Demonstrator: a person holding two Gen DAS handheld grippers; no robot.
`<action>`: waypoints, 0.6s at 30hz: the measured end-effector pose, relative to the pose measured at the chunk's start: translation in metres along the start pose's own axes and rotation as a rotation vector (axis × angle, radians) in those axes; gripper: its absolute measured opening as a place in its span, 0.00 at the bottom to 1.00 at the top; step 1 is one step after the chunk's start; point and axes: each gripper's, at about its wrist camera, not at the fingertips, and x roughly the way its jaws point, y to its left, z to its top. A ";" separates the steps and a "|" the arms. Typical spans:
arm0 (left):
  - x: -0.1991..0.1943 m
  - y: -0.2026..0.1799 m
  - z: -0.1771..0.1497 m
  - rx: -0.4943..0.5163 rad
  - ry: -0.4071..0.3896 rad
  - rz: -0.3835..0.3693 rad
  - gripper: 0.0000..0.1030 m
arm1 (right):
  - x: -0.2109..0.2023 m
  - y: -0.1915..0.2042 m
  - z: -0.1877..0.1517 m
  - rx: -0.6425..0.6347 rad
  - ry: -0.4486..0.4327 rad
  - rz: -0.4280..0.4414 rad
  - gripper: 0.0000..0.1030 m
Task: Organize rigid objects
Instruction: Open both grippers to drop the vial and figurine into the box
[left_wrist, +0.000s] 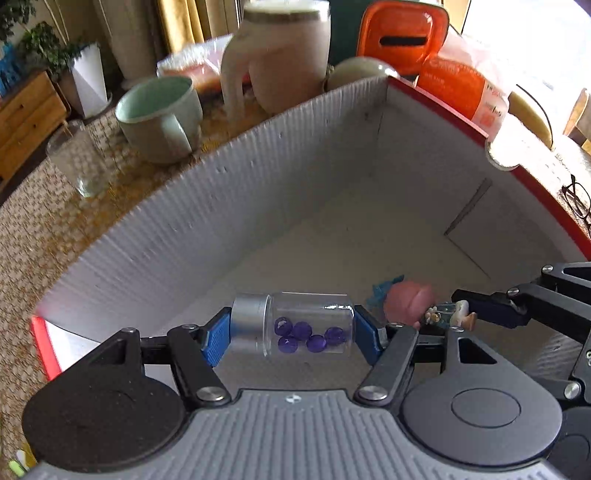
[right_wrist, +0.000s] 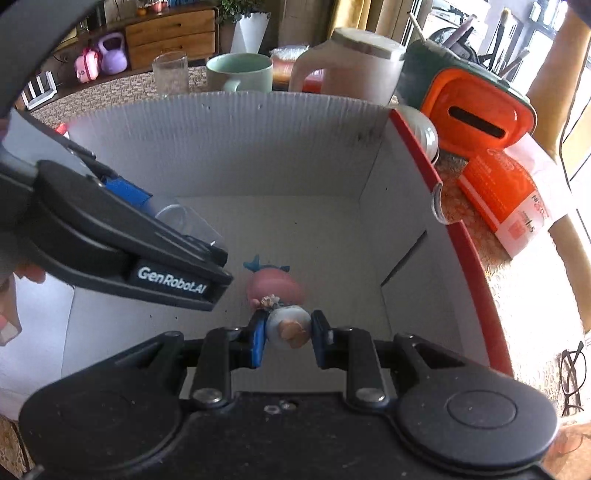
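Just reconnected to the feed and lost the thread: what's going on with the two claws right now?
Both claws are loaded and hang over the open white box. The left claw is shut end to end on a clear jar with a silver cap and purple beads inside. The right claw is shut on a small figurine. A pink toy with a blue tail already lies on the box floor, right below the figurine. Neither held thing has been let go yet.
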 end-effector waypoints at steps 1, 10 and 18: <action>0.003 0.001 -0.001 -0.009 0.018 -0.008 0.66 | 0.000 -0.001 0.000 0.000 0.001 0.001 0.23; 0.013 0.002 0.001 -0.024 0.086 -0.017 0.66 | 0.003 -0.004 0.000 -0.005 0.012 0.033 0.36; -0.006 0.008 -0.001 -0.070 0.066 -0.051 0.66 | -0.011 -0.005 0.002 0.017 -0.017 0.038 0.43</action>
